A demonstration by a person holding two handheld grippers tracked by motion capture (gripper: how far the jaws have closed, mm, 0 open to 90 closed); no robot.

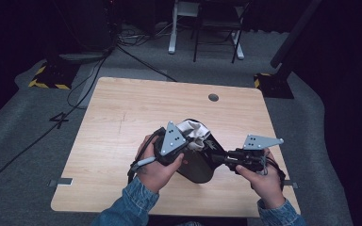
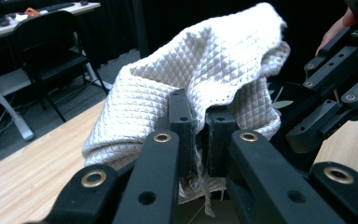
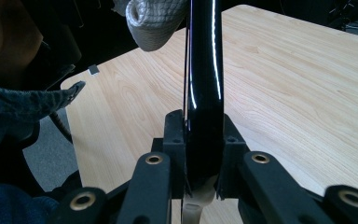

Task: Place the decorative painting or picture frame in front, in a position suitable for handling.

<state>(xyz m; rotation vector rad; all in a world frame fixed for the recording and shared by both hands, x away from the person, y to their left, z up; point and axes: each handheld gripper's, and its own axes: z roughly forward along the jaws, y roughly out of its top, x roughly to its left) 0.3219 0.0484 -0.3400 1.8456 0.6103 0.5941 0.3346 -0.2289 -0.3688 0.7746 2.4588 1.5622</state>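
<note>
My left gripper [image 2: 198, 128] pinches the white quilted cloth [image 2: 205, 70]; my right gripper [image 3: 204, 135] clamps the glossy black container's rim [image 3: 205, 70]. A 4 [image 1: 59, 120] marks the floor beyond my left gripper.

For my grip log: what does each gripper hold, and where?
Left gripper pinches the white cloth at a fold; right gripper clamps the black container's rim.

Bright, even light from above on the wooden table [image 1: 122, 113]; surroundings sunk in near-black beyond the grey floor [image 1: 23, 122]. Soft, short shadows under the hands. Sharp white glare streaks down the glossy black rim [image 3: 205, 70] in the right gripper view. Crisp weave on the white cloth [image 2: 205, 70], background chair [image 2: 51, 51] slightly soft. Near jaws blurred, edges bowed by wide lenses.
</note>
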